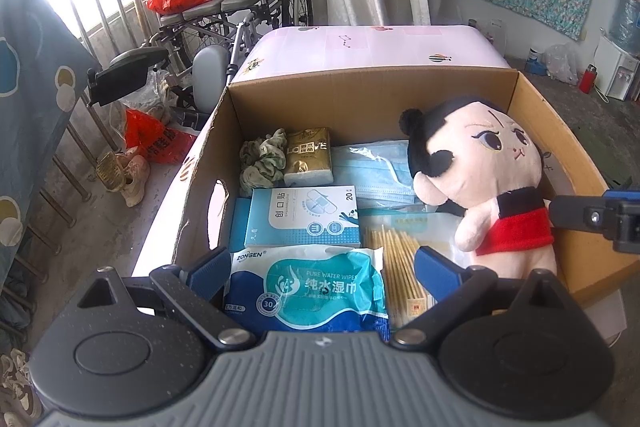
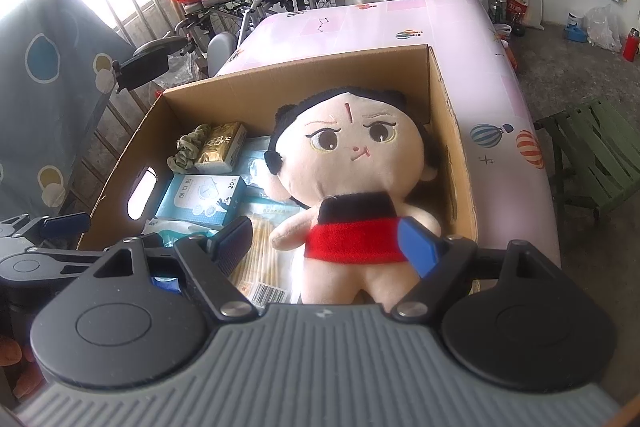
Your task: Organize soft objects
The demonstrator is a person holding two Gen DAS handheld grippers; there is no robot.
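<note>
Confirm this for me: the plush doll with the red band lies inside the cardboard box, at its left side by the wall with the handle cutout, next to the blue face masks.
One detail is wrong. The plush doll with the red band lies inside the brown cardboard box at its right side, away from the oval handle cutout in the left wall. The right wrist view shows it. It does lie next to the blue face masks.
</note>
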